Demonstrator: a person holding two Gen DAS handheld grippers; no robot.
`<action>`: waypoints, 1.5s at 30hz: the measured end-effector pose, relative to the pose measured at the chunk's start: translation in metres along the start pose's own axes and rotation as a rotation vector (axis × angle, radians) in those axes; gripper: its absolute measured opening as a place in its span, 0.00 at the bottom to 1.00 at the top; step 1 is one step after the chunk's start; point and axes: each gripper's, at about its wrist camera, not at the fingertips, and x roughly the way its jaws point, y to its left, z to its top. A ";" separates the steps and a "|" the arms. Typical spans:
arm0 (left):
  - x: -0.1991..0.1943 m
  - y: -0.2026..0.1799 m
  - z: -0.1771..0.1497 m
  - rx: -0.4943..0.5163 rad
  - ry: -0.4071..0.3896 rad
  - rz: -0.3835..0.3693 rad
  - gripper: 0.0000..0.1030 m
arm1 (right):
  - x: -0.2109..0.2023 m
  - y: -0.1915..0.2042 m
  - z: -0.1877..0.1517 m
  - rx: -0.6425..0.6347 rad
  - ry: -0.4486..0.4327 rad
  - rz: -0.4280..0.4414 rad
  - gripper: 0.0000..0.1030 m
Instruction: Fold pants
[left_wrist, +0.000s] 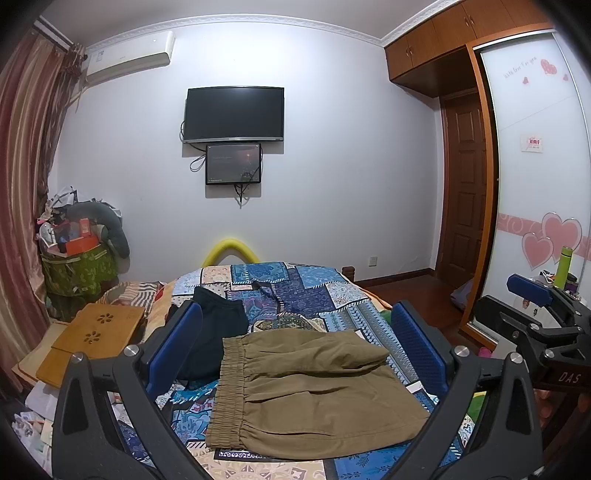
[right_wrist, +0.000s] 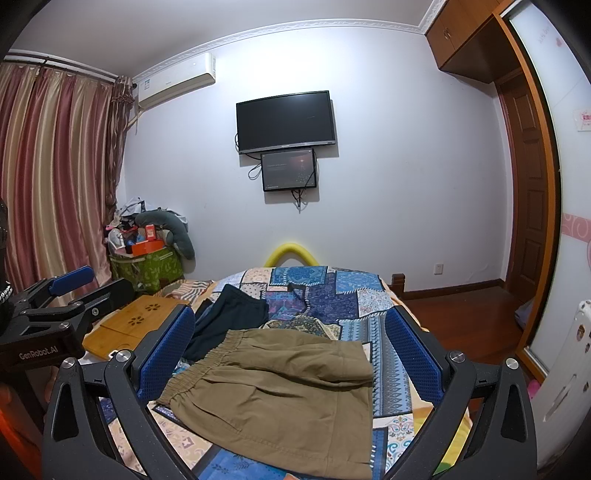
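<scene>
The left gripper (left_wrist: 295, 343) has 2 black, matte arms, each with a triangular cut-out near the base and 2 round silver screws at the joints. Its fingers (left_wrist: 175, 347) carry blue pads with a fine dotted texture. The right gripper (right_wrist: 290, 349) is built the same, with blue dimpled fingers (right_wrist: 413, 358). White lettering reads "DAS" on the right gripper's body and "GenRobot.AI" on the left's.

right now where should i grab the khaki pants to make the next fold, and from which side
Take the khaki pants at the elastic waistband, which lies bunched along their left edge and gives a thick ridge to pinch. Come in from the left with the left gripper, open above them; the right gripper, also open, could probably take the flatter right edge.
</scene>
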 end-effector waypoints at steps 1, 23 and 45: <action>0.000 0.000 0.000 0.001 0.000 0.001 1.00 | 0.000 0.000 0.000 0.000 0.000 0.000 0.99; 0.000 0.002 0.002 -0.001 0.002 -0.002 1.00 | 0.000 0.000 0.000 0.000 0.001 -0.002 0.99; 0.119 0.042 -0.032 -0.033 0.253 0.050 1.00 | 0.076 -0.040 -0.032 0.045 0.173 -0.069 0.99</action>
